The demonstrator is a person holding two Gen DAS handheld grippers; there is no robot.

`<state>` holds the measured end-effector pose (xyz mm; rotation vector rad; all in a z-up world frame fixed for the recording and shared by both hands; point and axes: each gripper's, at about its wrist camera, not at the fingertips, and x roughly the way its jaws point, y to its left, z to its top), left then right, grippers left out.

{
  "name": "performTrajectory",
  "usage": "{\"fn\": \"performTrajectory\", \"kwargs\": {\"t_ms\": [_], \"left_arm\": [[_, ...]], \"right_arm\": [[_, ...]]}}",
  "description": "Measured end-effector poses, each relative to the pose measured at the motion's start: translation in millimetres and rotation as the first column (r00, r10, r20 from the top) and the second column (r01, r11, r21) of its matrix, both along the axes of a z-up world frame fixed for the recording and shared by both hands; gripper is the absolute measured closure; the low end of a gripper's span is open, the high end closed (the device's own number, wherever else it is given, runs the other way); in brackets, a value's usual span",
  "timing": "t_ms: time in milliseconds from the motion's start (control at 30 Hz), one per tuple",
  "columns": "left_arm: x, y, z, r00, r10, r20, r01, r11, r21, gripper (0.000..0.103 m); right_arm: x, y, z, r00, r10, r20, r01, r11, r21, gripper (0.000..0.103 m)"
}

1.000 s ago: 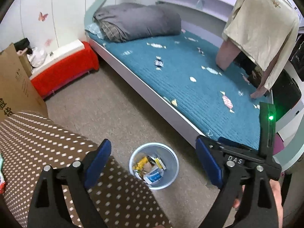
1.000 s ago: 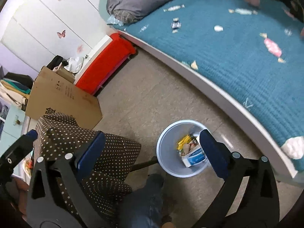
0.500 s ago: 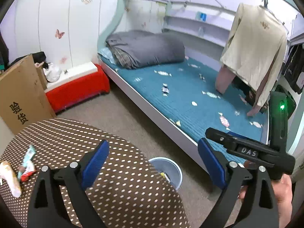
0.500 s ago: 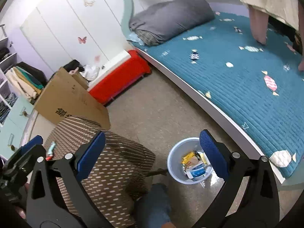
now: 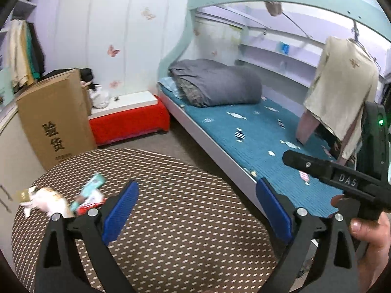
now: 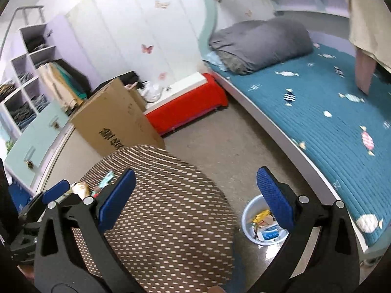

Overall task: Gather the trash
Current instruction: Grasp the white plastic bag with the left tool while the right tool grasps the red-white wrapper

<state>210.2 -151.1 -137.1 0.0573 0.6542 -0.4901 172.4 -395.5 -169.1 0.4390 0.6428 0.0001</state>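
Left wrist view: my left hand-held gripper (image 5: 195, 210) hangs wide open and empty over the table (image 5: 171, 219); wrappers (image 5: 83, 197) wait near its left edge, next to be grasped.

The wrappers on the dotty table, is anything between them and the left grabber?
Nothing visible. The crumpled wrappers lie on the brown dotted round table, beside the left gripper, whose blue-padded jaws are open and empty. Only bare tabletop separates them.
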Motion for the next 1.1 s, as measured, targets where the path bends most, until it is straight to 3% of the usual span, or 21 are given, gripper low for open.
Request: {"fn": "performTrajectory", "kwargs": {"t_ms": [233,433,533,733,933,1100], "left_arm": [[-0.9,62.4,0.3,0.99,0.14,0.018,-0.14,0.99,0.004,0.009],[0.6,114.2,-7.0,0.959,0.281,0.031,-0.282,0.959,0.025,0.009],[3.5,136.5,-14.5,0.936,0.35,0.043,-0.352,0.935,0.045,0.008],[25.7,167.9,-39.2,0.887,0.462,-0.027,-0.46,0.886,0.053,0.008],[64.3,177.2,-64.5,0.837,0.539,-0.093,-0.536,0.842,0.063,0.009],[107.7,186.4,-93.6,0.78,0.608,-0.151,-0.599,0.794,0.105,0.009]], "right_arm": [[20.1,47.5,6.8,0.996,0.093,0.002,-0.093,0.995,-0.046,0.006],[39.3,83.8,2.7,0.985,0.171,-0.018,-0.172,0.982,-0.082,0.006],[49.2,101.4,-1.8,0.978,0.208,-0.031,-0.21,0.973,-0.095,0.006],[68.1,127.4,-15.9,0.965,0.253,-0.063,-0.258,0.961,-0.101,0.006],[87.1,142.3,-36.9,0.956,0.274,-0.103,-0.284,0.954,-0.098,0.006],[97.4,146.9,-52.5,0.95,0.284,-0.13,-0.297,0.95,-0.093,0.006]]}}
